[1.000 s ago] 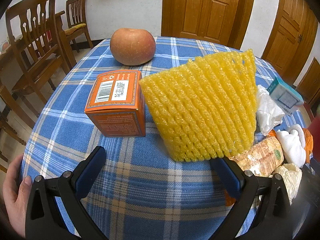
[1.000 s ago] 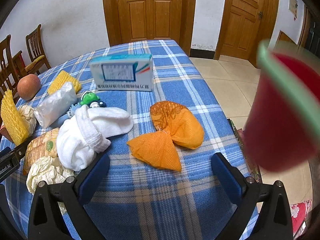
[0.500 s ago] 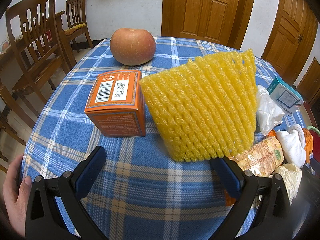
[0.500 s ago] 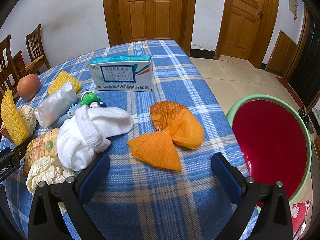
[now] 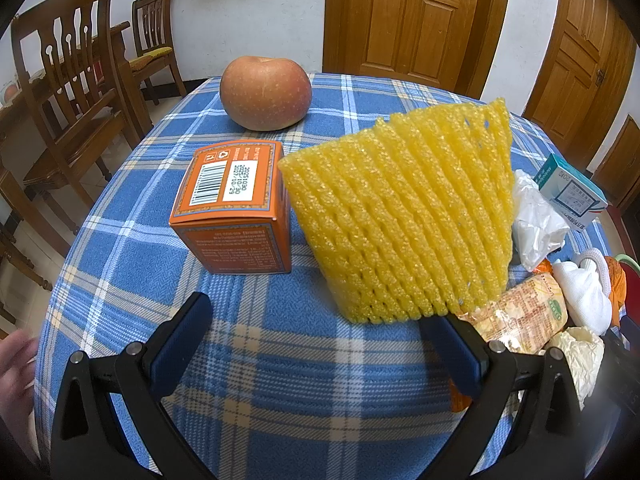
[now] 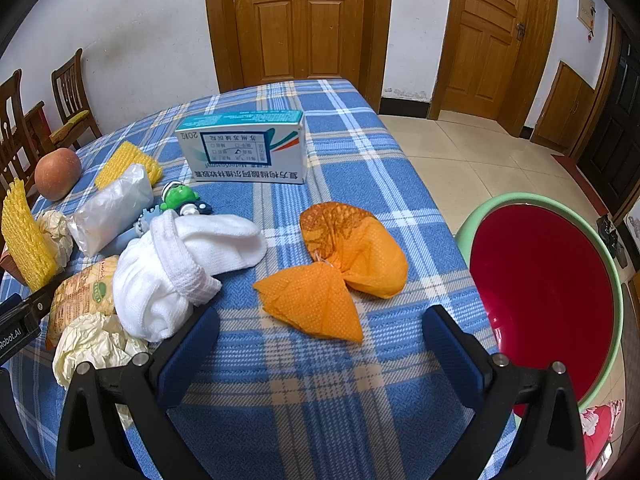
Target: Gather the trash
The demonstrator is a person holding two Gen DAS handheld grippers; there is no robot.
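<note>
The left claw (image 5: 316, 338) is open wide and holds nothing. It hangs low over the table (image 5: 132, 264), which has a blue checked cloth on it. Just past its right finger stands a yellow foam net (image 5: 404, 216), tipped up on its edge. Beside the net on the left sits an orange box (image 5: 234, 208) with a bar code on top. Behind the box, farther back, is a big apple (image 5: 266, 92). To the right of the net lie a clear plastic bag (image 5: 536, 224), a snack wrapper (image 5: 524, 316) and a ball of crumpled paper (image 5: 580, 352). A hand (image 5: 14, 376) shows at the left edge of the table.

The right claw (image 6: 320, 344) is open wide too, and it is empty. Right in front of it, between the two fingers, lies an orange wrapper (image 6: 340, 268) shaped like a bow. Near the left finger is a white sock (image 6: 180, 268), rolled up. Behind the sock is a small green toy (image 6: 180, 198). Farther back stands a white and blue box (image 6: 244, 148) with writing on it. A second small yellow net (image 6: 128, 164) lies at the back left. Off the right side of the table, lower down, is a red bowl (image 6: 604, 272) with a green rim. It looks empty inside. The trash is all on the table.
</note>
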